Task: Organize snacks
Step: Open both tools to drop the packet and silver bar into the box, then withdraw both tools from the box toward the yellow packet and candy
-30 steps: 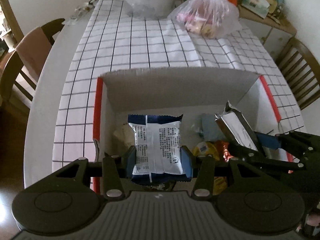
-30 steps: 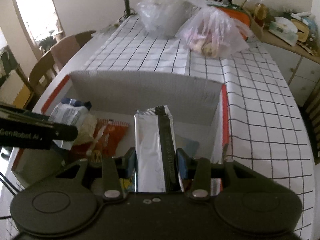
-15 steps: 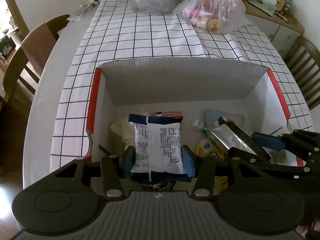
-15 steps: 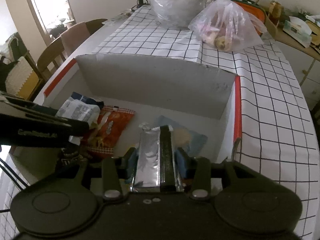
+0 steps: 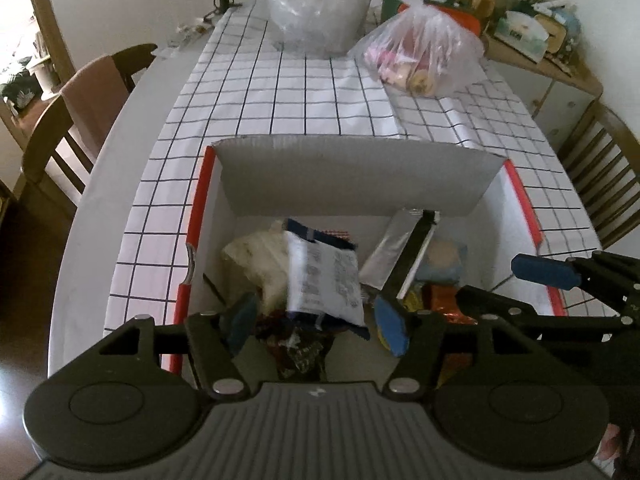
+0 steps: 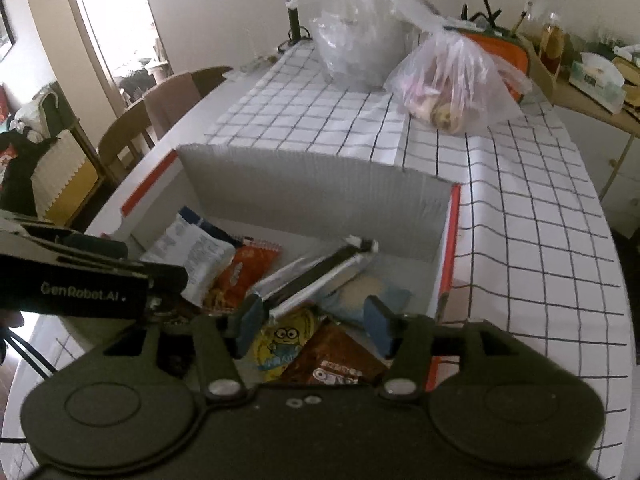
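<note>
My left fingers (image 5: 320,320) are opening, and the white-and-blue packet (image 5: 322,280) sits loose between them in the box (image 5: 352,178). My right fingers (image 6: 312,326) are opening too; the silver packet (image 6: 316,276) lies just ahead, free. Both now rest among snacks in the box. Beyond it on the table (image 5: 280,92), a bag of snacks (image 5: 420,56) looks unsorted.

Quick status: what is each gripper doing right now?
Left gripper: jaws opening, white-and-blue packet released into box.
Right gripper: jaws opening, silver packet released.
</note>
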Demonstrator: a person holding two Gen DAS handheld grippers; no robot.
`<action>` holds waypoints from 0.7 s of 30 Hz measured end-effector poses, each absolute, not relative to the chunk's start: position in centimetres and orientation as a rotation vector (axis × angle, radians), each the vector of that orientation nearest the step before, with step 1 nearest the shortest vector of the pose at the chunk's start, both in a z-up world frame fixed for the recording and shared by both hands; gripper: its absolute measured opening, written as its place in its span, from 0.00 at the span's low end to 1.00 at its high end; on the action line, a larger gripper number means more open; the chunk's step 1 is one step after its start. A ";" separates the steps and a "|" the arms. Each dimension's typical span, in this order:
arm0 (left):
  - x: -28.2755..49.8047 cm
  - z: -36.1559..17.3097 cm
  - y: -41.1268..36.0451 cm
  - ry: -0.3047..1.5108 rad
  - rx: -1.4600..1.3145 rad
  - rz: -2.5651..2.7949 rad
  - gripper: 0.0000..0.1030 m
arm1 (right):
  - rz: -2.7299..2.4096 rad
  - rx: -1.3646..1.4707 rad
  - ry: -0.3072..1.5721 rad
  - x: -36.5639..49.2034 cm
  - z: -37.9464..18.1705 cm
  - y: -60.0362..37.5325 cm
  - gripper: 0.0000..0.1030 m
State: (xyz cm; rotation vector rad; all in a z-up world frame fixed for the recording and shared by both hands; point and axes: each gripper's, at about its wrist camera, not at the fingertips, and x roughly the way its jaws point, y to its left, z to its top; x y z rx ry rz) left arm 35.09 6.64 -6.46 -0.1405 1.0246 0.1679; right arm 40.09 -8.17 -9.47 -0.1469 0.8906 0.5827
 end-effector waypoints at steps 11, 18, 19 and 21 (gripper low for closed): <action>30.3 -3.7 6.3 0.933 -0.138 0.121 0.64 | 0.584 -0.127 0.815 35.6 -6.2 -8.8 0.63; 26.8 -2.2 6.6 0.889 -0.131 0.083 0.66 | 0.556 -0.103 0.774 32.0 -4.4 -8.6 0.71; 26.3 -2.1 6.7 0.884 -0.131 0.077 0.66 | 0.549 -0.098 0.769 31.5 -4.2 -8.6 0.74; 25.3 -1.7 6.9 0.875 -0.130 0.066 0.68 | 0.540 -0.090 0.759 30.5 -3.9 -8.6 0.77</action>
